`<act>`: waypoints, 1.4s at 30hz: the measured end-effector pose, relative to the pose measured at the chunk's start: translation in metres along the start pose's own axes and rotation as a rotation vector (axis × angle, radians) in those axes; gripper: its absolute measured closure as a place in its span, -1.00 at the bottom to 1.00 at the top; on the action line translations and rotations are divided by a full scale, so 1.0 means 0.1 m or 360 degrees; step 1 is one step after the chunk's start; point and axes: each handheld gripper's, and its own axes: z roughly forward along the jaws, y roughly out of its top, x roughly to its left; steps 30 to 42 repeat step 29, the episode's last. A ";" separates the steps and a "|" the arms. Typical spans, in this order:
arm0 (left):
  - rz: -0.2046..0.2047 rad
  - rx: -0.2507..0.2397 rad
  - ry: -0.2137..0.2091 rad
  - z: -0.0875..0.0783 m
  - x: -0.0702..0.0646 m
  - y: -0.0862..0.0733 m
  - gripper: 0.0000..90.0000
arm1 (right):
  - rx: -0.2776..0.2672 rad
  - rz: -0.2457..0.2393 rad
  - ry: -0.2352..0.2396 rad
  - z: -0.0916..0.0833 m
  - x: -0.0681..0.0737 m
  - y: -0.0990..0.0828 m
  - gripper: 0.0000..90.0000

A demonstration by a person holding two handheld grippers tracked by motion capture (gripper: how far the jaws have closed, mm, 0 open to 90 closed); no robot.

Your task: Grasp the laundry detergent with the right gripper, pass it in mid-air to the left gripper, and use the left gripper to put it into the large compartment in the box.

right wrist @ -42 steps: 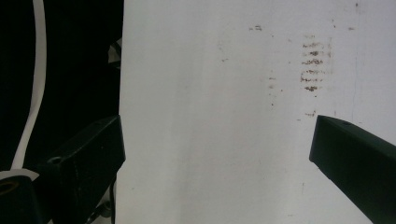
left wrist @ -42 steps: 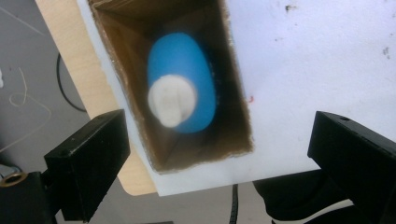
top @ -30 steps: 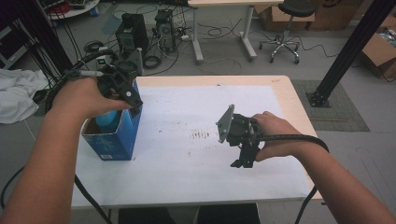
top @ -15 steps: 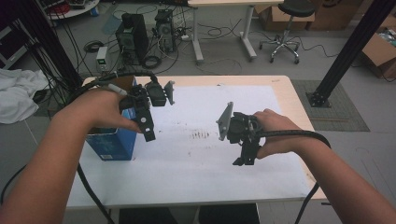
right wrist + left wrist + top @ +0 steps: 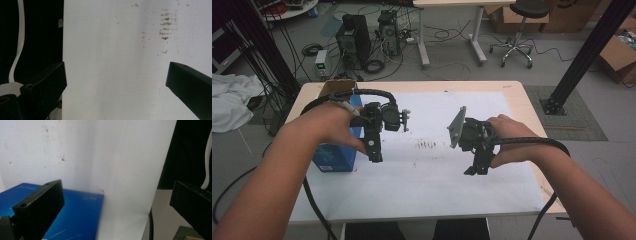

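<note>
White table sheet; left tongs now off blue box, wide, empty; right tongs unmoved, wide.

blue box half behind left hand
</note>
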 end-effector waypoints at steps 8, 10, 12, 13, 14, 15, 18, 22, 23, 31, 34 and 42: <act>0.0049 -0.0030 -0.0034 -0.03 -0.07 0.08 -1.00 | -0.0002 0.0016 -0.0003 -0.01 0.02 -0.04 -0.94; 0.0055 -0.0041 -0.0040 -0.03 -0.08 0.10 -1.00 | -0.0009 0.0016 -0.0011 -0.03 0.02 -0.05 -0.94; 0.0062 -0.0046 -0.0044 -0.03 -0.09 0.11 -1.00 | -0.0028 0.0026 -0.0013 -0.05 0.02 -0.06 -0.93; 0.0062 -0.0044 -0.0045 -0.03 -0.09 0.11 -1.00 | -0.0028 0.0029 -0.0015 -0.06 0.02 -0.06 -0.93; 0.0060 -0.0044 -0.0045 -0.03 -0.09 0.11 -1.00 | -0.0026 0.0029 -0.0016 -0.06 0.02 -0.07 -0.93; 0.0059 -0.0044 -0.0047 -0.03 -0.09 0.11 -1.00 | -0.0020 0.0031 -0.0017 -0.06 0.03 -0.07 -0.93; 0.0061 -0.0045 -0.0053 -0.03 -0.09 0.11 -1.00 | -0.0018 0.0036 -0.0018 -0.06 0.03 -0.08 -0.93; 0.0064 -0.0051 -0.0060 -0.03 -0.08 0.11 -1.00 | -0.0012 0.0038 -0.0013 -0.04 0.02 -0.08 -0.93; 0.0070 -0.0053 -0.0061 -0.03 -0.08 0.11 -1.00 | -0.0013 0.0037 -0.0011 -0.04 0.02 -0.08 -0.93; 0.0066 -0.0050 -0.0074 -0.02 -0.06 0.12 -1.00 | -0.0006 0.0040 -0.0012 -0.04 0.03 -0.09 -0.93; 0.0066 -0.0050 -0.0074 -0.02 -0.06 0.12 -1.00 | -0.0006 0.0040 -0.0012 -0.04 0.03 -0.09 -0.93; 0.0066 -0.0050 -0.0074 -0.02 -0.06 0.12 -1.00 | -0.0006 0.0040 -0.0012 -0.04 0.03 -0.09 -0.93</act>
